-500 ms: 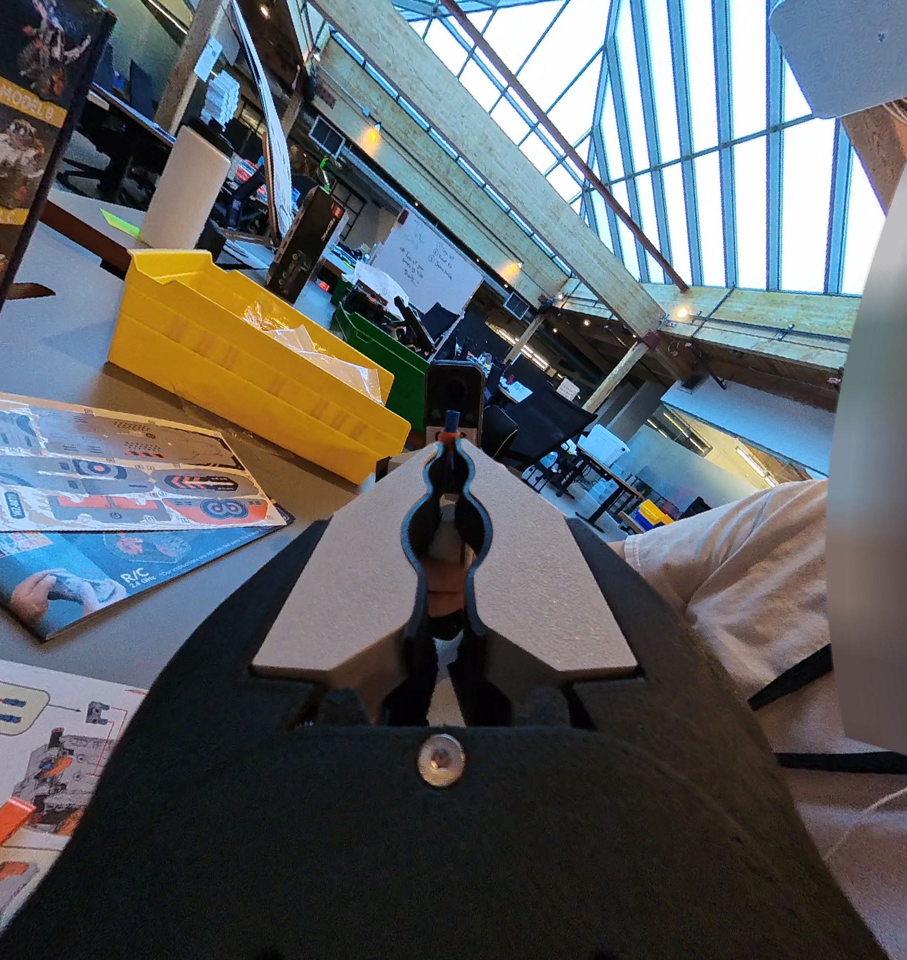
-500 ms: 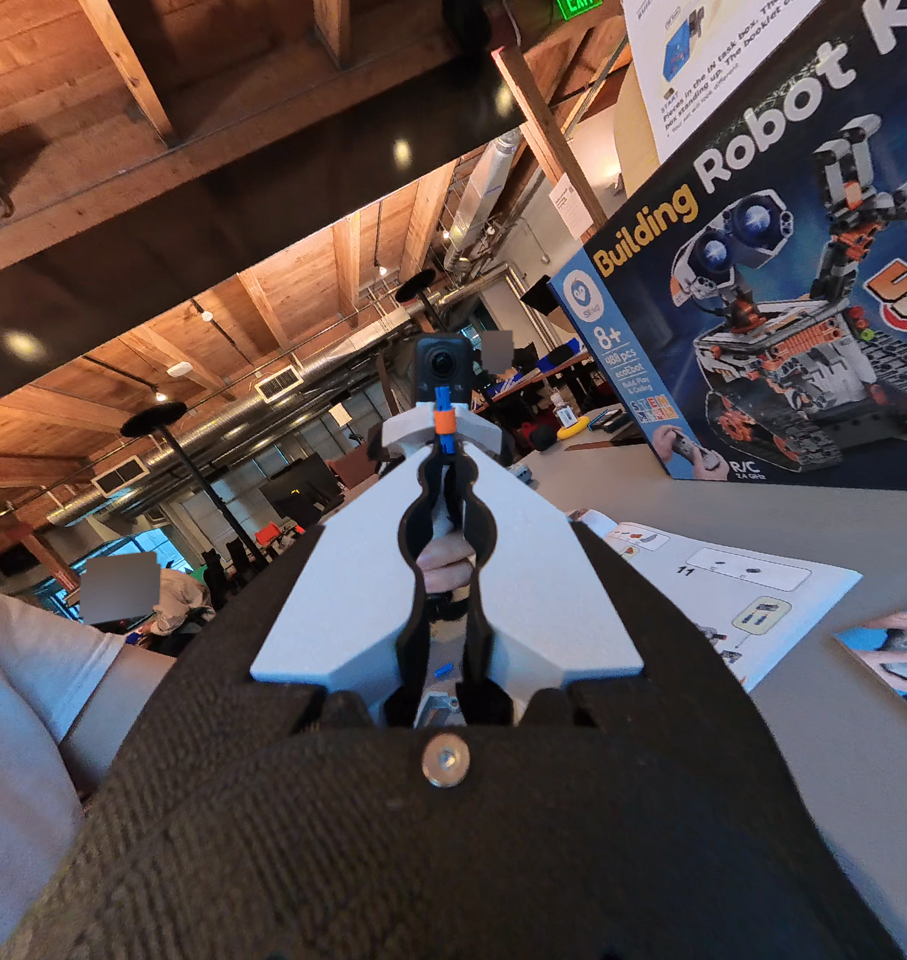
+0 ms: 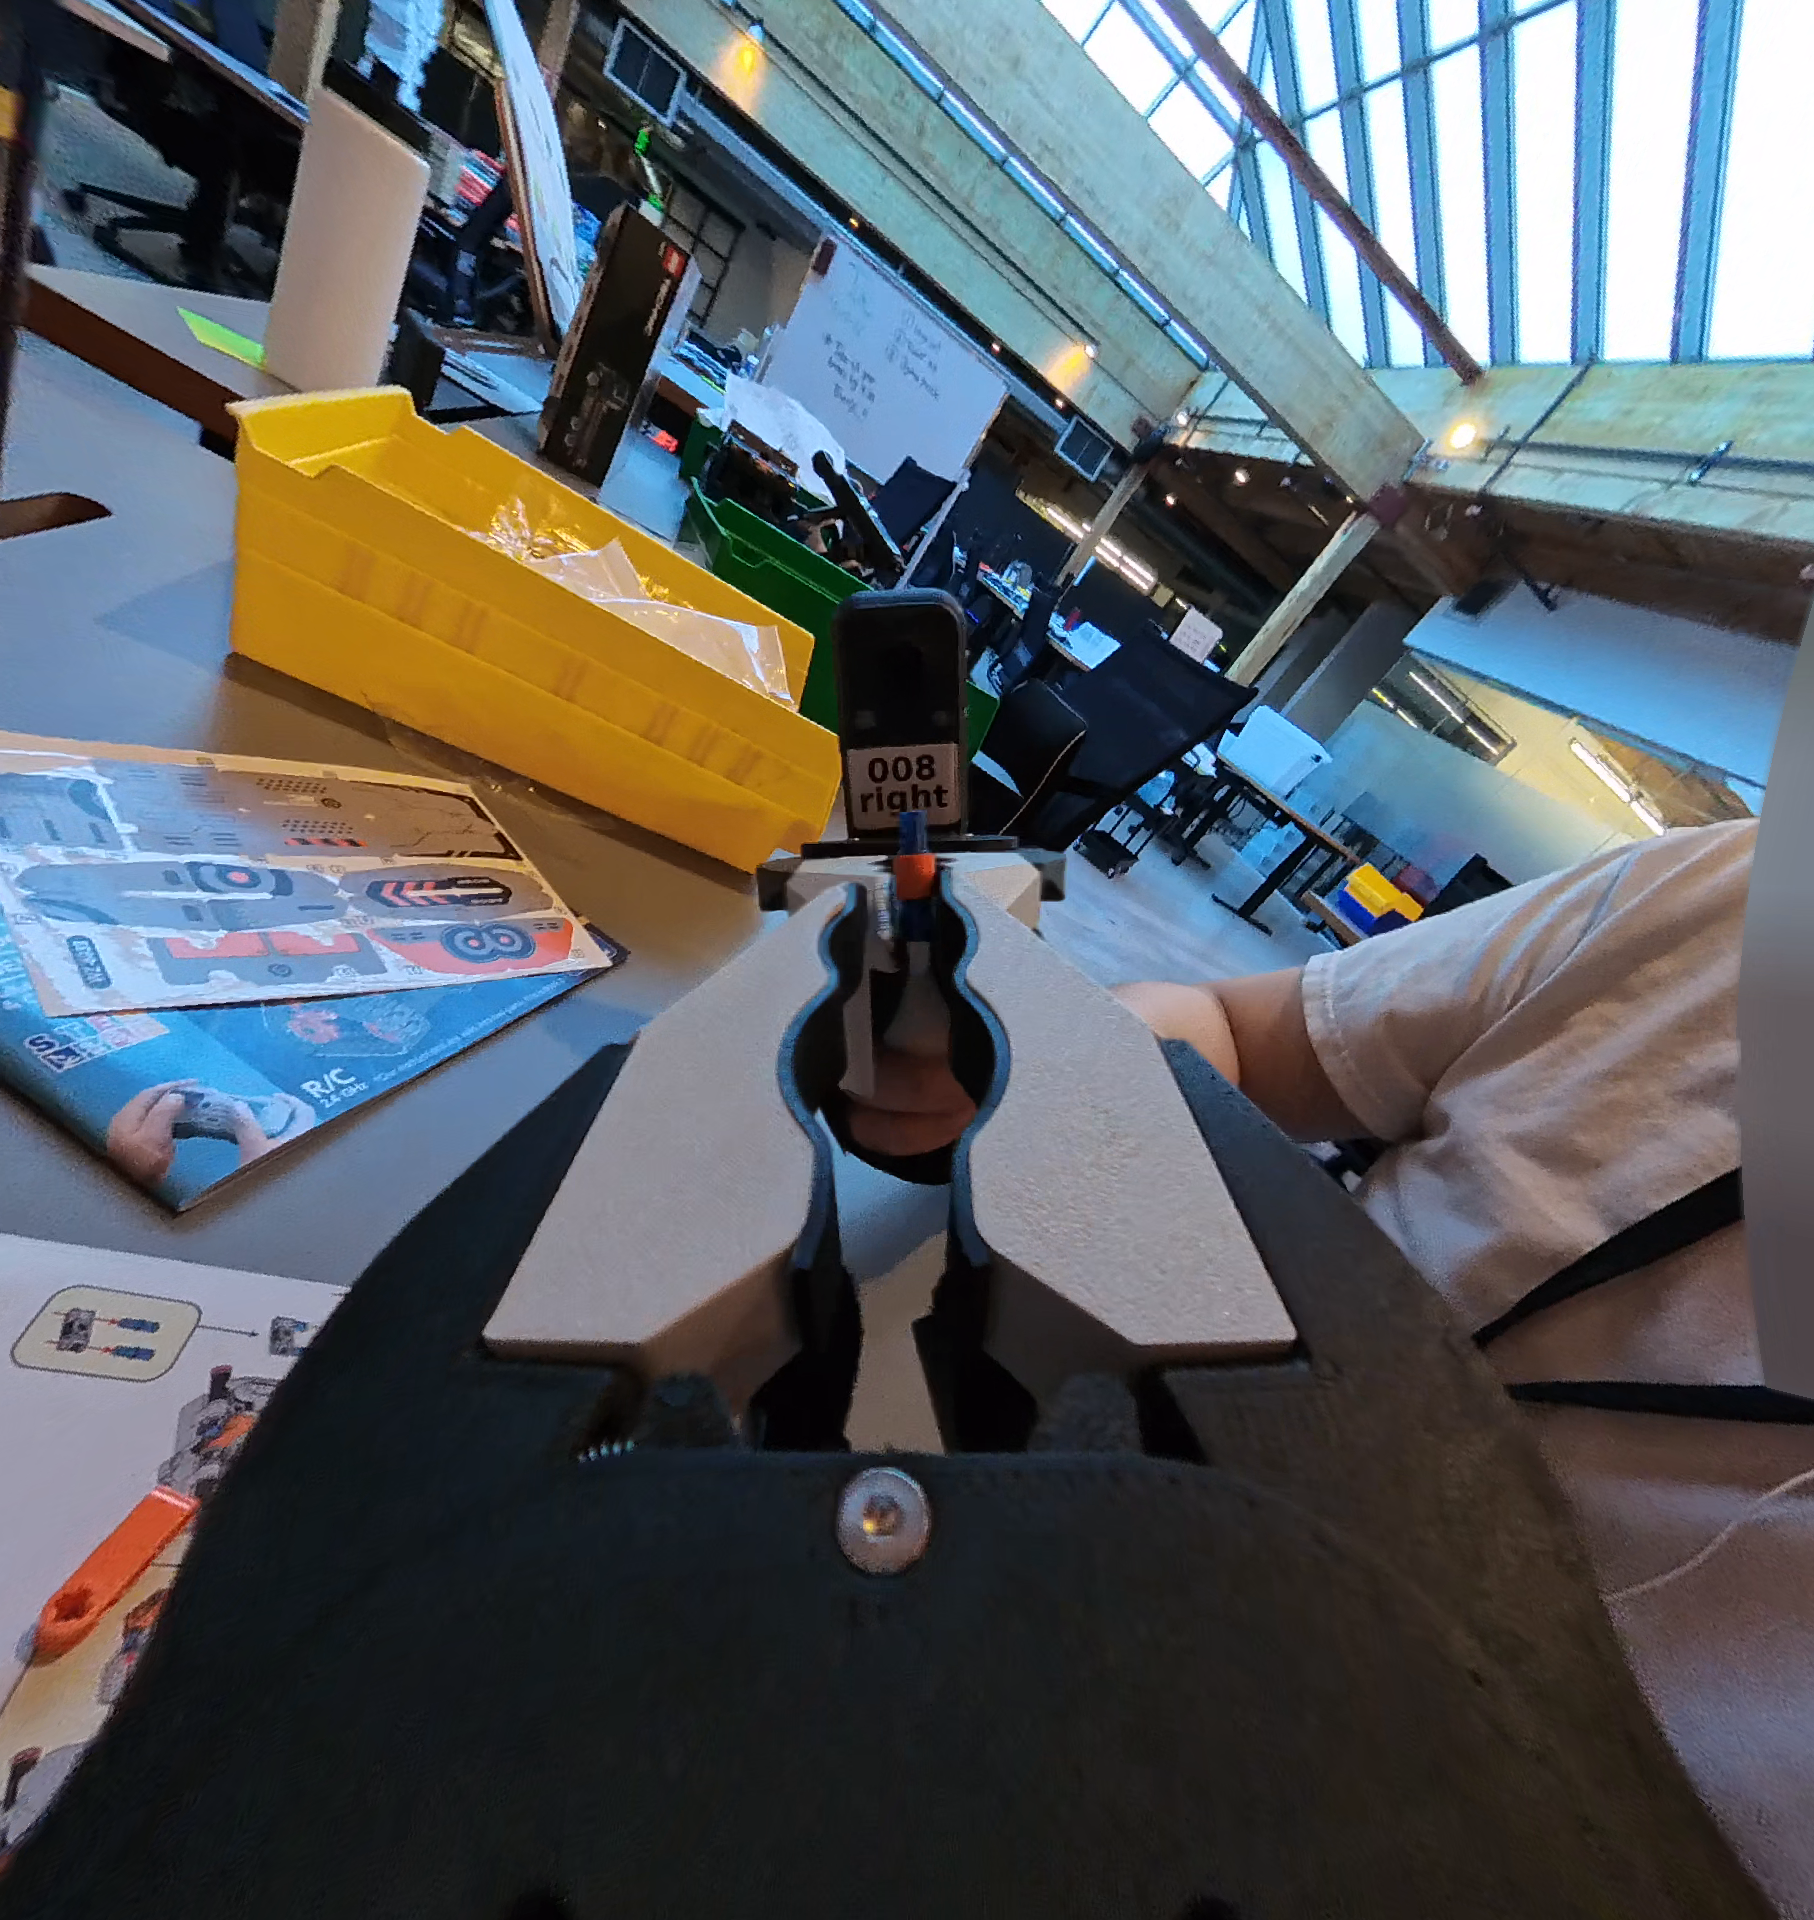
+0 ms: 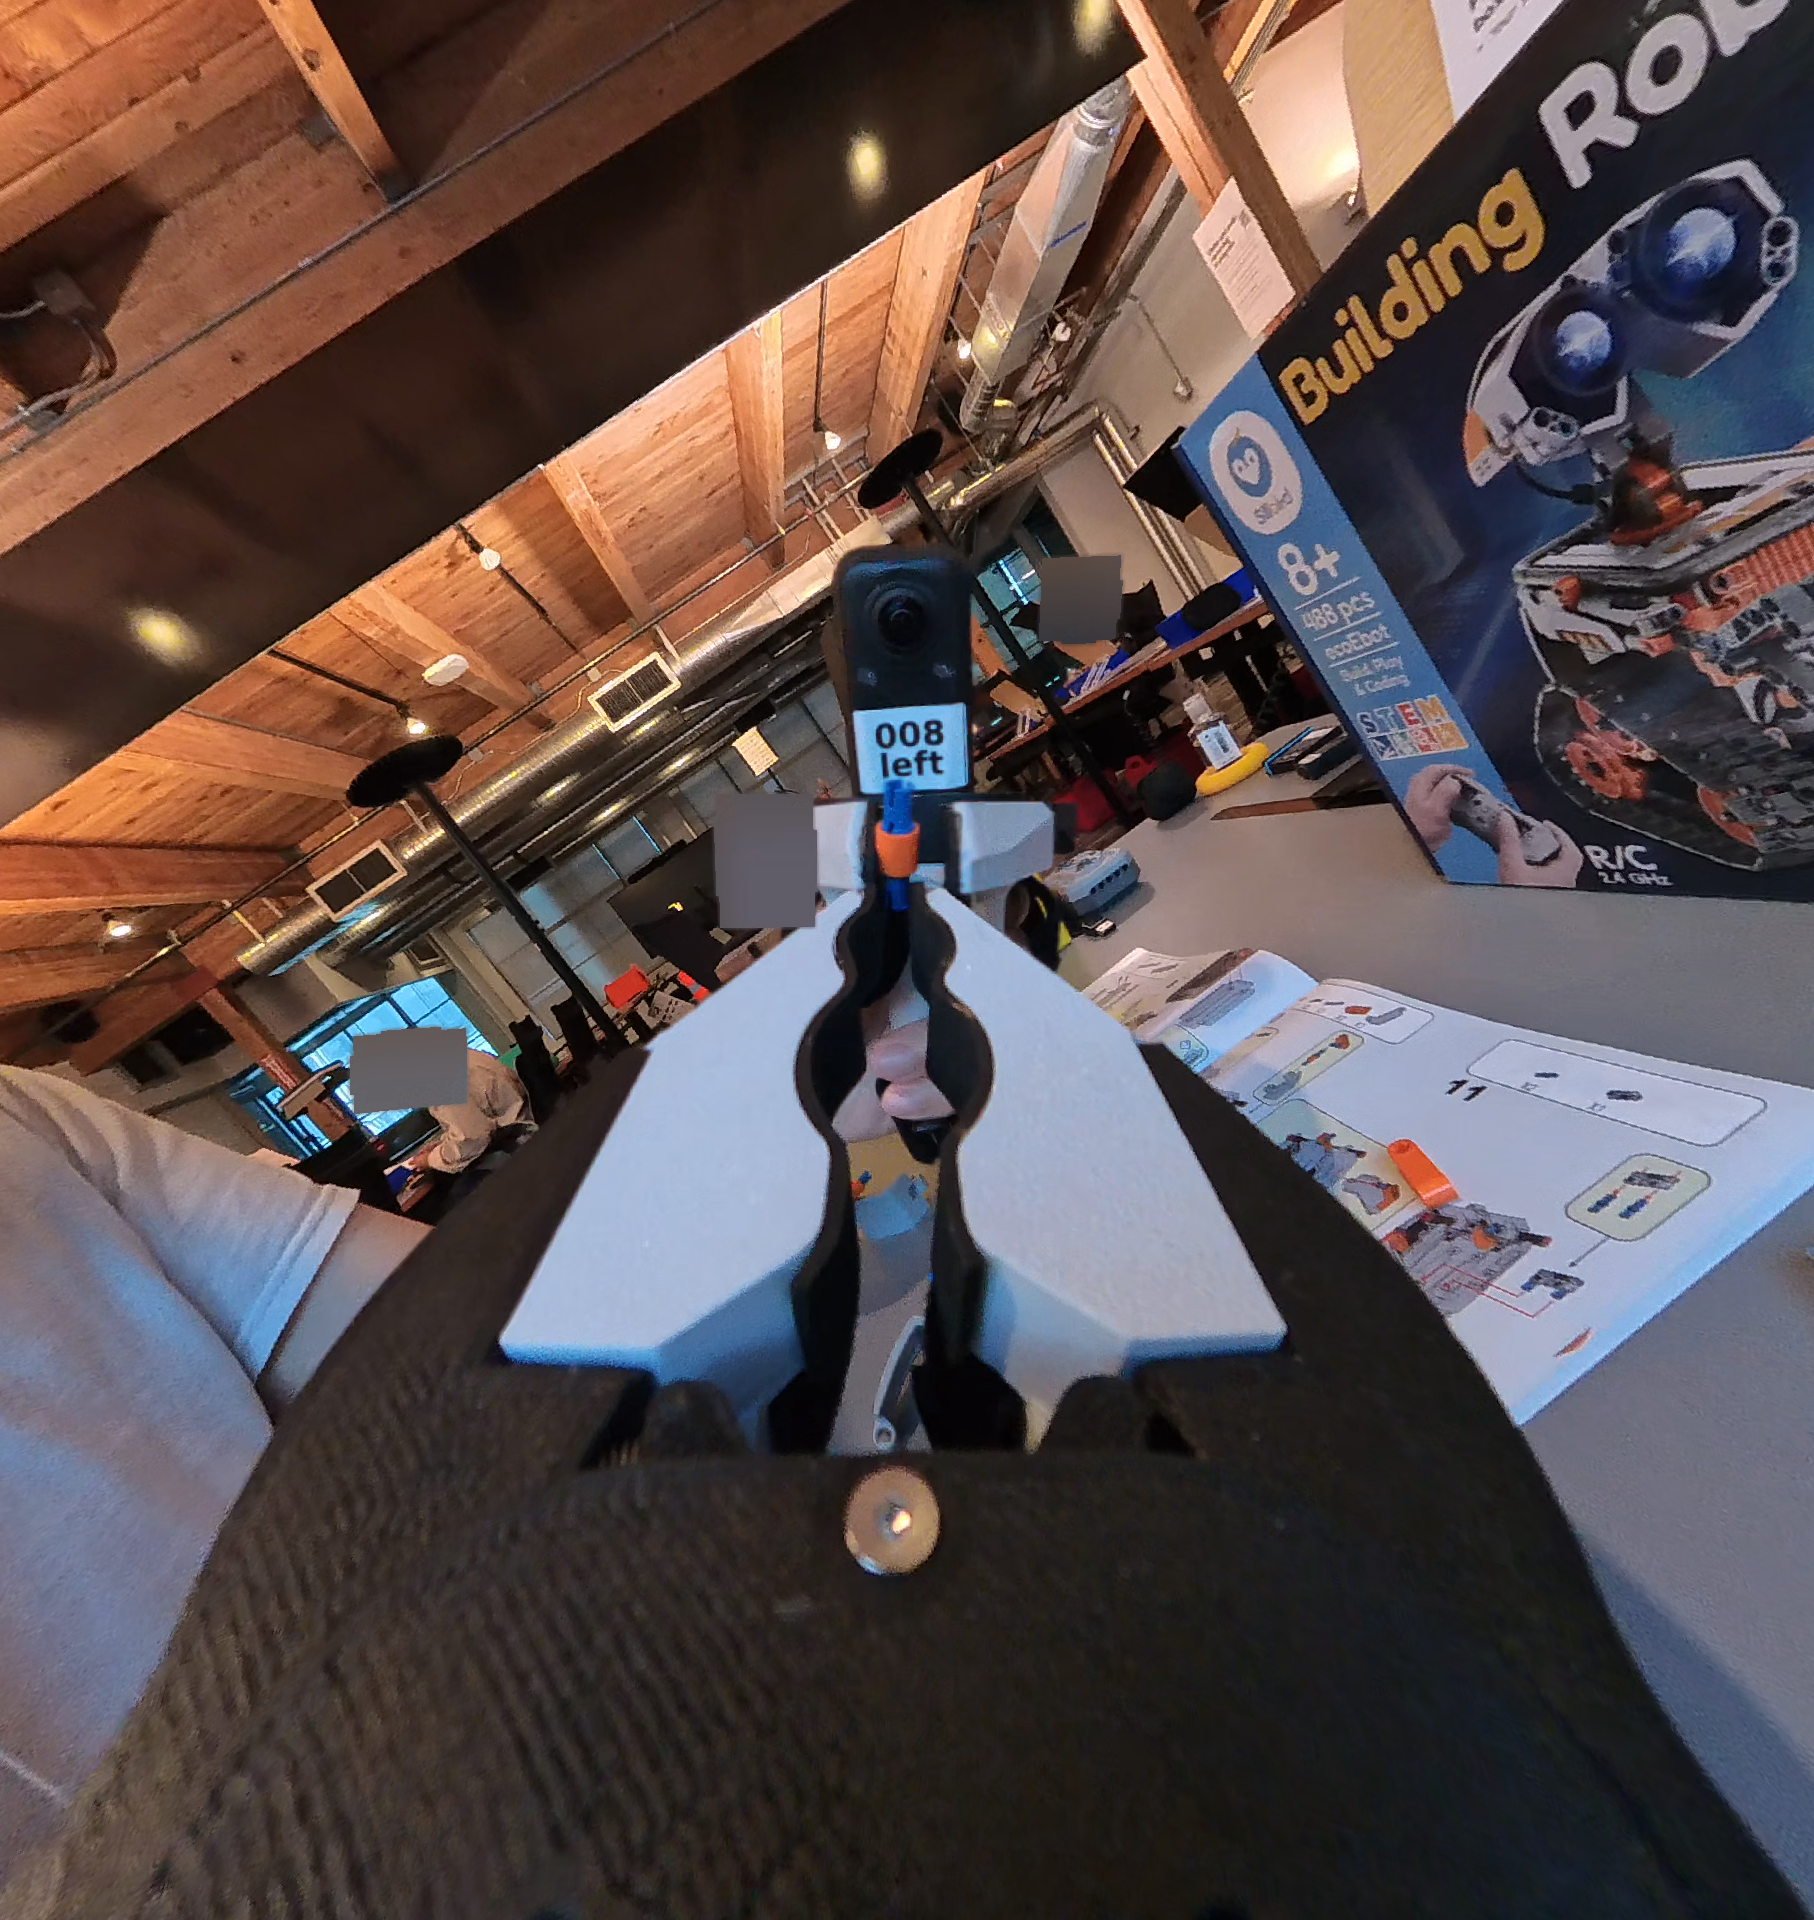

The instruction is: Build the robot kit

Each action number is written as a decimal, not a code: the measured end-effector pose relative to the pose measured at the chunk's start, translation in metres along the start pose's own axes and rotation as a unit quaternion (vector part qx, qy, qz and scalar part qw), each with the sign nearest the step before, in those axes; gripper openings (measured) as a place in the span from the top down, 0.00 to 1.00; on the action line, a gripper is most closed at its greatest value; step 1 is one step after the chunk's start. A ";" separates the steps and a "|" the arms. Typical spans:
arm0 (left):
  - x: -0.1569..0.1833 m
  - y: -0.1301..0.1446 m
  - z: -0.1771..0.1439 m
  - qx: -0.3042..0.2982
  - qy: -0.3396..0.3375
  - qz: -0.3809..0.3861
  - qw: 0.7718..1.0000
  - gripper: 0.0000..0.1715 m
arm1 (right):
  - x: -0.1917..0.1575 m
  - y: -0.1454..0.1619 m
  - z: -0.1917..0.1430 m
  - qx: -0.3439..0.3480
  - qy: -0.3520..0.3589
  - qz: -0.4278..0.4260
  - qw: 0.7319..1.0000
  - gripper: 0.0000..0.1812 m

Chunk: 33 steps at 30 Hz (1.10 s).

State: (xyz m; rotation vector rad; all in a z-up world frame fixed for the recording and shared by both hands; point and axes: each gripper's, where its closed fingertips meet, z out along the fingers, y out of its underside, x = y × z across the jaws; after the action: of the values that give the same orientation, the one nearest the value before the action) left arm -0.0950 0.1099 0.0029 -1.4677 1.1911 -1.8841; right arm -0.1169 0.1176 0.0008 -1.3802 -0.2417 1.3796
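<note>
While both tongs (image 3: 908,894) (image 4: 898,883) seemingly clamp orange-blue pin (image 3: 911,878), yellow bin (image 3: 487,634), toy box (image 4: 1609,468) flank.

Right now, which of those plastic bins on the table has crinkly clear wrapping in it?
The yellow bin, nearest the left gripper; clear plastic lies inside. The green bin behind shows none.
</note>
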 end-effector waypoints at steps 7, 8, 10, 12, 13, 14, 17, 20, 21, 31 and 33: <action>0.001 -0.001 -0.001 0.005 0.008 -0.012 1.000 0.95 | 0.001 0.002 0.000 -0.013 -0.002 -0.003 1.000 0.98; 0.001 -0.001 -0.002 0.006 0.010 -0.014 1.000 0.97 | 0.001 0.003 0.000 -0.014 -0.001 -0.003 1.000 0.98; -0.001 -0.001 -0.001 0.005 0.005 -0.017 1.000 0.98 | 0.003 0.003 0.000 -0.014 0.003 -0.005 1.000 0.98; -0.001 -0.001 -0.001 0.003 0.001 -0.020 1.000 0.98 | 0.003 0.002 -0.001 -0.013 0.003 -0.020 1.000 0.98; 0.000 -0.002 -0.002 0.003 0.003 -0.023 1.000 0.98 | 0.001 0.001 -0.001 -0.012 0.001 -0.038 0.999 0.97; 0.000 -0.004 -0.005 0.003 0.001 -0.026 1.000 0.97 | 0.002 0.001 0.000 -0.015 0.008 -0.060 0.998 0.91; -0.004 -0.015 -0.025 0.008 -0.027 -0.030 0.999 0.97 | 0.025 0.016 -0.002 -0.096 0.075 -0.157 0.980 0.85; -0.018 -0.012 -0.054 -0.031 -0.095 -0.058 0.993 0.97 | 0.061 0.042 -0.001 -0.231 0.141 -0.275 0.922 0.85; -0.026 -0.006 -0.064 -0.054 -0.128 -0.071 0.988 0.97 | 0.071 0.051 0.002 -0.276 0.148 -0.293 0.903 0.84; -0.028 0.003 -0.088 -0.081 -0.177 -0.134 0.972 0.97 | 0.139 0.090 0.008 -0.471 0.147 -0.292 0.820 0.85; -0.027 0.002 -0.085 -0.081 -0.165 -0.137 0.973 0.97 | 0.139 0.090 0.008 -0.465 0.141 -0.281 0.828 0.87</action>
State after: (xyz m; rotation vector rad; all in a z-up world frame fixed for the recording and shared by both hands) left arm -0.1665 0.1590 -0.0176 -2.0313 1.0435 -1.6450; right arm -0.1297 0.1960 -0.1450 -2.0431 -1.1366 0.5085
